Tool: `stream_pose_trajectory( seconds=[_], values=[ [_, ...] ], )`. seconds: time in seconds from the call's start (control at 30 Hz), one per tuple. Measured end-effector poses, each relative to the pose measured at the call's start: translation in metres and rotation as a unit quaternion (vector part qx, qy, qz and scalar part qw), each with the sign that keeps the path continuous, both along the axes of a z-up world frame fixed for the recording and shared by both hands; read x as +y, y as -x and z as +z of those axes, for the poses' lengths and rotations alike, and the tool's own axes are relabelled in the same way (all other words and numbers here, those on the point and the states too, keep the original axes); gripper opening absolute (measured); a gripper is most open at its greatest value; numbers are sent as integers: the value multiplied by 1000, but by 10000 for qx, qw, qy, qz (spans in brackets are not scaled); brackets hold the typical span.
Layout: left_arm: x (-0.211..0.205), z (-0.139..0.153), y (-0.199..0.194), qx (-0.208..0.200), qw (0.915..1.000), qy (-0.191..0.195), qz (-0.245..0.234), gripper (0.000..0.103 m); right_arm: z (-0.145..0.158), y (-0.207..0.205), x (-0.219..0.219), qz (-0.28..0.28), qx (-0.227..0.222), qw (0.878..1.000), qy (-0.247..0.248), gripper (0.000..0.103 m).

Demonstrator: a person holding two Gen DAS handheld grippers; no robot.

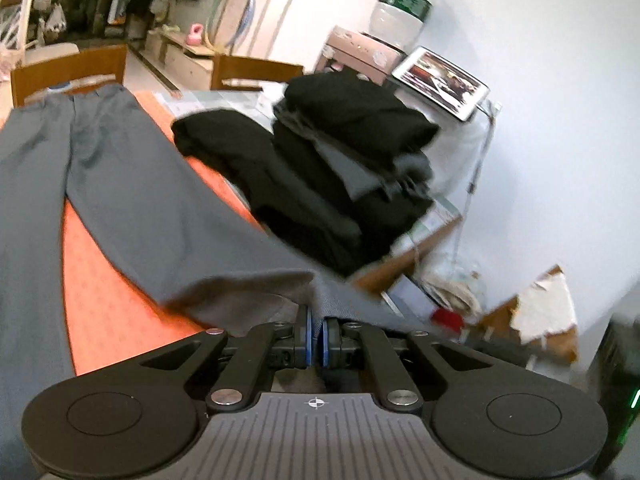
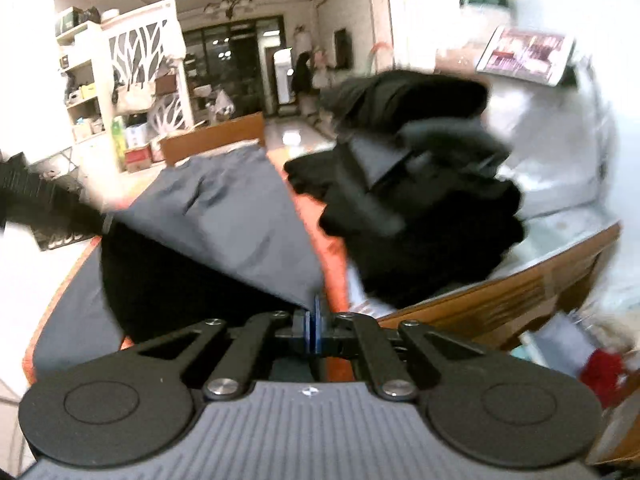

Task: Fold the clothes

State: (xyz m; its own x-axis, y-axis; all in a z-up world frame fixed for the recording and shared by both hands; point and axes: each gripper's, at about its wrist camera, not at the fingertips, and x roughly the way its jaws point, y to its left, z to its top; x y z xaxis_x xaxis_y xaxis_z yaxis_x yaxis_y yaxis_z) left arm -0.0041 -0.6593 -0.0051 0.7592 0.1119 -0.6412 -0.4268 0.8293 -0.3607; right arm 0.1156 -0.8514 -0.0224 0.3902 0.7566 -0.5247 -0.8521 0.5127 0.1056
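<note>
Trousers (image 1: 120, 184), grey, lie spread over the orange cloth (image 1: 108, 292) from upper left toward lower centre of the left wrist frame, waistband at the far end. Left gripper (image 1: 316, 338): jaws pinched tight on a hem fold of the grey fabric. Right gripper (image 2: 314, 330): jaws likewise closed, clamping a corner of the same garment, which rises to a point at lower centre of that view.

Risk 1: both grips take only a thin edge; uneven pull between the 2 hands could slip the fabric out or skew the fold.

Risk 2: the pile of folded dark clothes (image 1: 344, 168) sits just beside the trousers at frame centre; a swept leg could drag or topple it.

Containers: a water bottle (image 1: 404, 8) stands upper right; contents cannot be told.
</note>
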Motion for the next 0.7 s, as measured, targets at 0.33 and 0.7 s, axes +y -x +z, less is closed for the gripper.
stream_pose_trajectory(
  seconds=[0.33,0.7],
  values=[
    [-37,-32,28,281,9987,240,-344,20,18,2,-23,287,-331,9978,491,8],
    [-15,-69,100,699,9954,639,143,40,-34,29,-48,453,234,9873,1504,31]
  ],
)
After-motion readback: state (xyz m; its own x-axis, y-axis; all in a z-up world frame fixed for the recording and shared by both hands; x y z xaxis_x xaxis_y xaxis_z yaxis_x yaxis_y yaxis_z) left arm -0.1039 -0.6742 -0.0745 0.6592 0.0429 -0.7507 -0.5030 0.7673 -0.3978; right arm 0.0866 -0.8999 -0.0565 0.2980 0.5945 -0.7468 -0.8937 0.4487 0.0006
